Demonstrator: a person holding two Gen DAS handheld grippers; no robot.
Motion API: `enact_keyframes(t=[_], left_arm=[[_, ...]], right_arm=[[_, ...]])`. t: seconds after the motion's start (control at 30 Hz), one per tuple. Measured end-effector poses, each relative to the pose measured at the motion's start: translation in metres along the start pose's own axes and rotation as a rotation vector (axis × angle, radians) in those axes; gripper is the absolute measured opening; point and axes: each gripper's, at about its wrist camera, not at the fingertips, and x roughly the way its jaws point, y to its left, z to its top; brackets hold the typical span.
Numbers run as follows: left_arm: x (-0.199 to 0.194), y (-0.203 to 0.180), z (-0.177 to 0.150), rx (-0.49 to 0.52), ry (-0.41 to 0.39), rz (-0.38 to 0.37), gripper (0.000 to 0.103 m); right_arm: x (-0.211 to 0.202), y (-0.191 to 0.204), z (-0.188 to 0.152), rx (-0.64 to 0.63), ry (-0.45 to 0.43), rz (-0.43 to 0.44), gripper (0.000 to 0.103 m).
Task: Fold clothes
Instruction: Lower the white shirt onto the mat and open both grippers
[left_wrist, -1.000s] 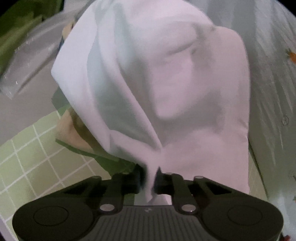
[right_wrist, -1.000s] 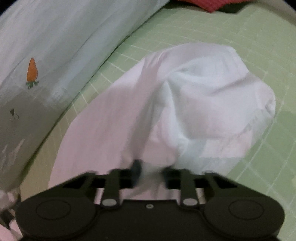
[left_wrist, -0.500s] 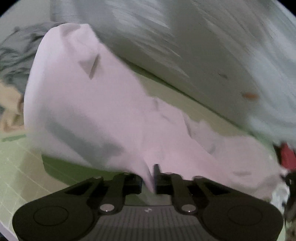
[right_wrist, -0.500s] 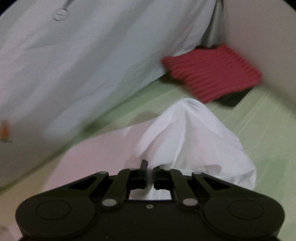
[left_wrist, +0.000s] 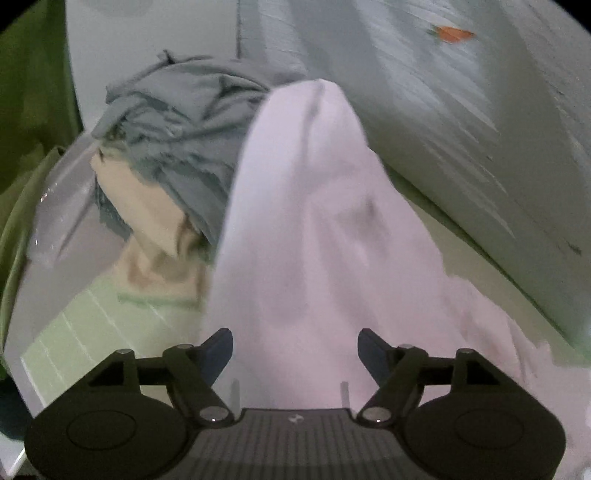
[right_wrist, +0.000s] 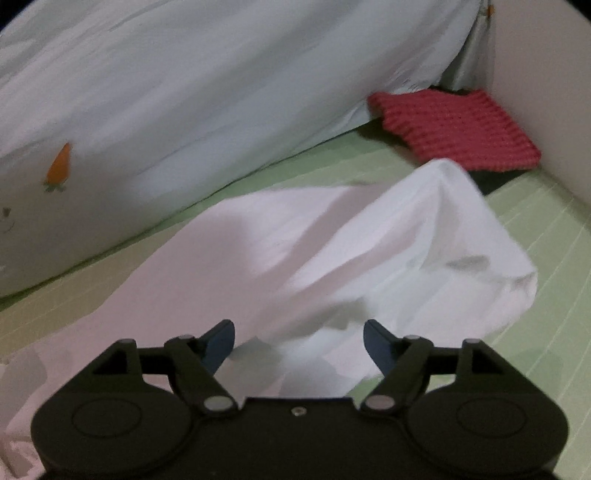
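We log a green gridded mat (right_wrist: 535, 258), a carrot-print duvet (right_wrist: 184, 92) beyond. White garment (right_wrist: 332, 251) stretches ahead between both spread-apart tongs, left gripper (left_wrist: 295, 349) and right gripper (right_wrist: 299, 341), unclamped.

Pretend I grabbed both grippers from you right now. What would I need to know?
Left gripper: open, holding nothing.
Right gripper: open, holding nothing.
The white garment lies loosely heaped on the green grid mat, not flat.
A pile of grey and beige clothes waits on the left; a folded red knit sits in the far corner.
Left to do: smooth the white garment and fold it, then the pile.
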Motion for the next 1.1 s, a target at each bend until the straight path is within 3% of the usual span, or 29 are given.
enact_keyframes(t=[0.13,0.4,0.6,0.67,0.73,1.0,1.1], left_arm=[[0.035,0.011,0.031,0.016,0.016,0.019,0.078],[0.087,0.015,0.057,0.028,0.06,-0.033,0.075],[0.099,0.02,0.064,0.014,0.092,-0.112,0.037],[0.095,0.021,0.065,0.014,0.086,-0.142,0.009],[0.085,0.017,0.063,0.045,0.057,-0.152,0.002],[0.007,-0.026,0.042,0.183,-0.056,-0.234,0.001],[-0.017,-0.056,0.011,0.249,-0.048,-0.272,0.001]], right_arm=[[-0.003,0.03,-0.007,-0.047,0.031,-0.028,0.078],[-0.012,0.067,-0.017,-0.06,0.086,-0.116,0.079],[-0.022,0.082,-0.029,-0.13,0.114,-0.163,0.079],[-0.025,0.083,-0.031,-0.143,0.116,-0.168,0.079],[-0.027,0.082,-0.032,-0.163,0.113,-0.161,0.079],[-0.045,0.07,-0.042,-0.205,0.048,-0.083,0.079],[-0.052,0.054,-0.05,-0.197,0.035,-0.045,0.079]])
